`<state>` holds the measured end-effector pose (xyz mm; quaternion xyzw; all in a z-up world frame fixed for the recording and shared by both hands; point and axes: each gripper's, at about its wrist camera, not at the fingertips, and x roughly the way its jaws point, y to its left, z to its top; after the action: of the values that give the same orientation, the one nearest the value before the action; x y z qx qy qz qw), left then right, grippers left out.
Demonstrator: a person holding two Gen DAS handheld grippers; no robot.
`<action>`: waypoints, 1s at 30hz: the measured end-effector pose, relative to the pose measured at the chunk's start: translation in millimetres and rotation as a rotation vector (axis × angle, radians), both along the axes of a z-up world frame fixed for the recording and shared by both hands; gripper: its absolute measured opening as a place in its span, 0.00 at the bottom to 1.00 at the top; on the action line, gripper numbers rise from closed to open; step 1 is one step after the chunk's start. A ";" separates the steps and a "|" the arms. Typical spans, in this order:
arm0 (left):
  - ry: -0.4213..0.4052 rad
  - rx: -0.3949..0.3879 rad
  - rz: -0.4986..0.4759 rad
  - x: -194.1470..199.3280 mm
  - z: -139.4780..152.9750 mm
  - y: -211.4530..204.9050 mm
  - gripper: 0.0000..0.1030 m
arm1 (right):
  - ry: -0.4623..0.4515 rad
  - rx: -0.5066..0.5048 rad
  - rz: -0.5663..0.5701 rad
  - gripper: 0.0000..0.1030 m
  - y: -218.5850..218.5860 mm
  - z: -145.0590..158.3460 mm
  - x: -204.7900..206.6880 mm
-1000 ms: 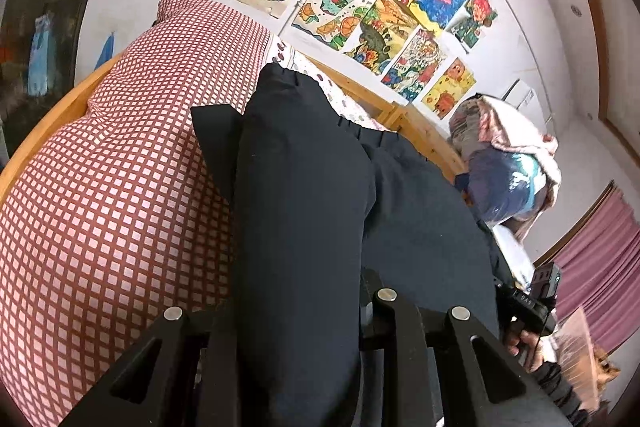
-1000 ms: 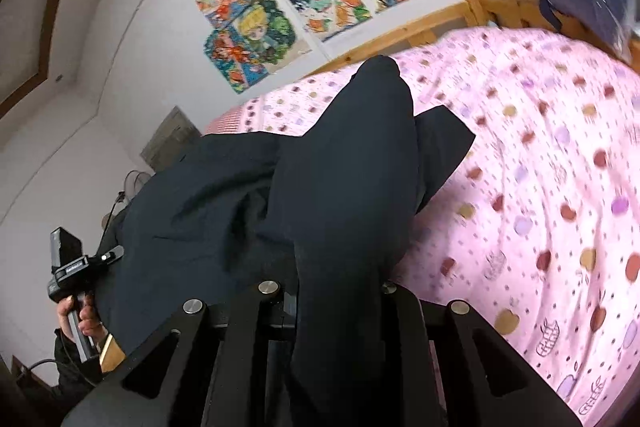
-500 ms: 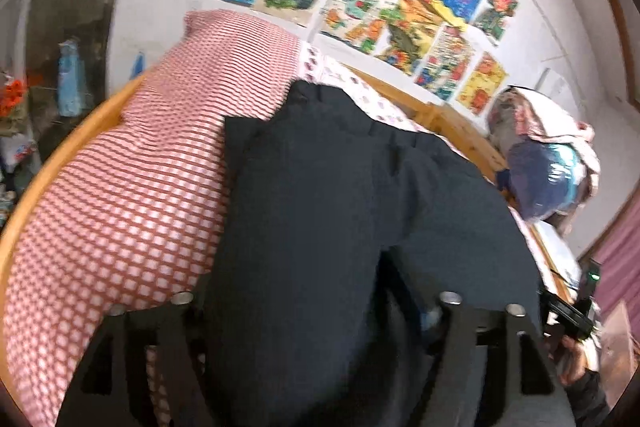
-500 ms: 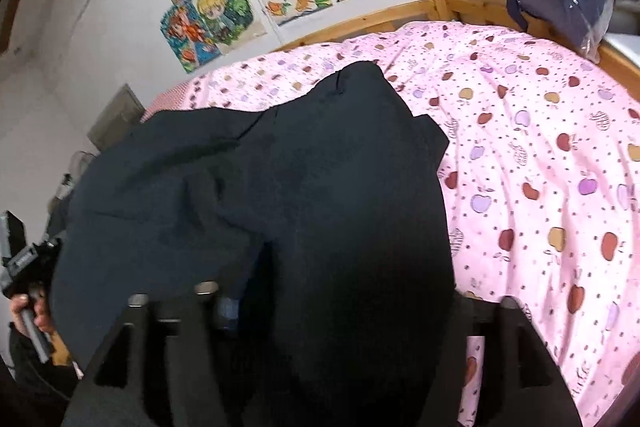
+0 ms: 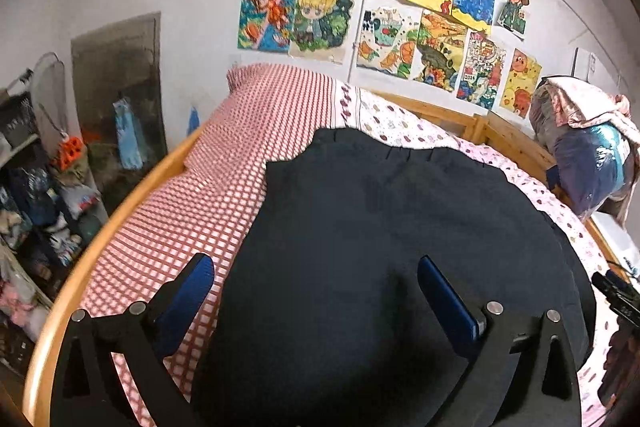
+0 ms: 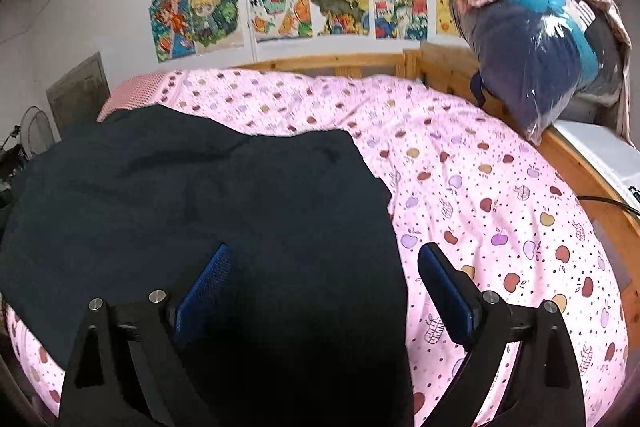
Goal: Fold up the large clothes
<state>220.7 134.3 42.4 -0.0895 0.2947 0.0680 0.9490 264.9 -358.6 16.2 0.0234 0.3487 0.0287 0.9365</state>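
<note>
A large black garment (image 5: 384,235) lies spread flat on the bed; in the right wrist view it (image 6: 208,211) covers the left half of the pink sheet. My left gripper (image 5: 316,279) is open just above the garment's near left edge, holding nothing. My right gripper (image 6: 324,267) is open above the garment's near right edge, holding nothing. Blue pads (image 5: 188,291) show on the fingers of both.
The bed has a red-checked cover (image 5: 224,163) on the left and a pink apple-print sheet (image 6: 500,195) on the right, inside a wooden frame (image 5: 100,247). A bagged bundle (image 6: 536,67) sits at the far right corner. Cluttered shelves (image 5: 36,203) stand left.
Both grippers were shut on raised folds of the garment; they have opened and let go. The garment has dropped and now lies flat on the bed.
</note>
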 end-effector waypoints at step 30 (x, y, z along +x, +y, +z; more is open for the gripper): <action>-0.174 0.071 -0.150 -131.6 44.7 -68.5 1.00 | -0.294 0.054 0.124 0.98 48.7 67.0 -140.8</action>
<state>89.1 65.7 87.1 -0.0391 0.2145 -0.0009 0.9759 124.1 -310.0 83.3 0.0223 0.2075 0.0991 0.9729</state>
